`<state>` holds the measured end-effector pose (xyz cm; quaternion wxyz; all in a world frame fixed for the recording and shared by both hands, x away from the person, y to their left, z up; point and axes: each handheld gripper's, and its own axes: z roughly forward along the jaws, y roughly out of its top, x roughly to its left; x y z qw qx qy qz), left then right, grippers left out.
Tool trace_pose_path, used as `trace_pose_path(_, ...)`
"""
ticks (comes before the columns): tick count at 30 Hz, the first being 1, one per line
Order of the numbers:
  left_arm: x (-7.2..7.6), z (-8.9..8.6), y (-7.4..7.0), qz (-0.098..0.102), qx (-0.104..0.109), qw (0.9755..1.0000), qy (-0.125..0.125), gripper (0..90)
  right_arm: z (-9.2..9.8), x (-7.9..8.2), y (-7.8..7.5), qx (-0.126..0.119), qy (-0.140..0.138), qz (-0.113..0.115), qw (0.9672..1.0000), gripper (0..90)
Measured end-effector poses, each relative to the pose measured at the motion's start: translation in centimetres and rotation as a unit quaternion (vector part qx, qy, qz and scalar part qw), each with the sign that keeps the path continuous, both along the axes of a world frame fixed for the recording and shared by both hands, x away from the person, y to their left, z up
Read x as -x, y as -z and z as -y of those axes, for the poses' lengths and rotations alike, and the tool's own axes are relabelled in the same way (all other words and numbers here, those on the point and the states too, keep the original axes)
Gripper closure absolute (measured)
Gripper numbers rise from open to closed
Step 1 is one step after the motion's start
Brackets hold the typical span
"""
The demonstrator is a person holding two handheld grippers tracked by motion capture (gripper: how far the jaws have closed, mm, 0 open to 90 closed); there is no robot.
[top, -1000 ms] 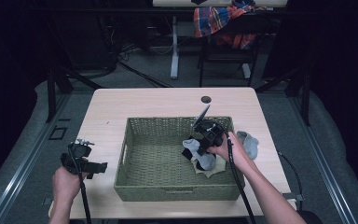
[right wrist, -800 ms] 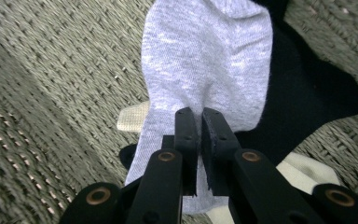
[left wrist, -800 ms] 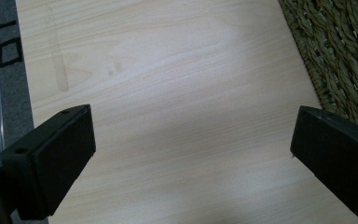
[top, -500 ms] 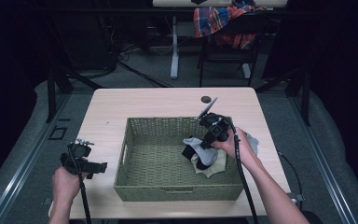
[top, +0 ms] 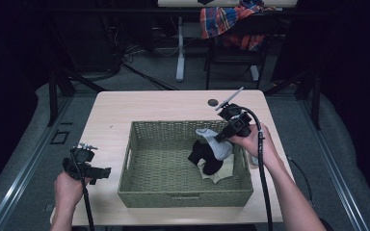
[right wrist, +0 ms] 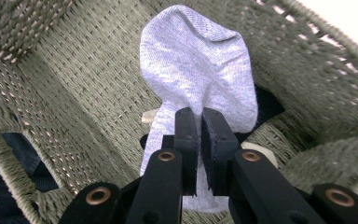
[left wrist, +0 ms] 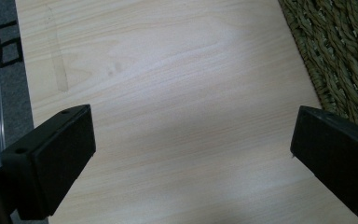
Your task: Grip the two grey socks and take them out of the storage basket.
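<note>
Two hand-held black claws, a person's bare forearms behind them.

The left claw [top: 105, 171], lower left of the high view, is a black body topped by a small silvery fitting, with a black cable hanging toward the bottom edge; its own view shows two broad, flat black jaw blocks at the lower corners, the left one with small round holes in its upper face. The right claw [top: 220, 138], right of centre, carries a grey plate on top and a thick black cable looping down the frame; its own view shows black linkage arms pinned with copper-coloured rivets. No sleeves reach the forearms.
</note>
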<state>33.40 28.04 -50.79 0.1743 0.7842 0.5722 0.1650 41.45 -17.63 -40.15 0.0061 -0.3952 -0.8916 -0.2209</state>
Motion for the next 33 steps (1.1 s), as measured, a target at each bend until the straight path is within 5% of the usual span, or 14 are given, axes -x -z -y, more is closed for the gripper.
trace_pose_path(14,0.0,0.0,0.0,0.001,0.001,1.0,0.0,0.2,1.9,0.4,-2.1,-0.018,0.022,0.021,0.9994,85.7)
trace_pose_path(33,-0.1,0.0,0.0,-0.001,0.0,1.0,-0.004,0.2,7.4,0.2,-3.7,-0.039,0.082,0.043,0.9949,85.8)
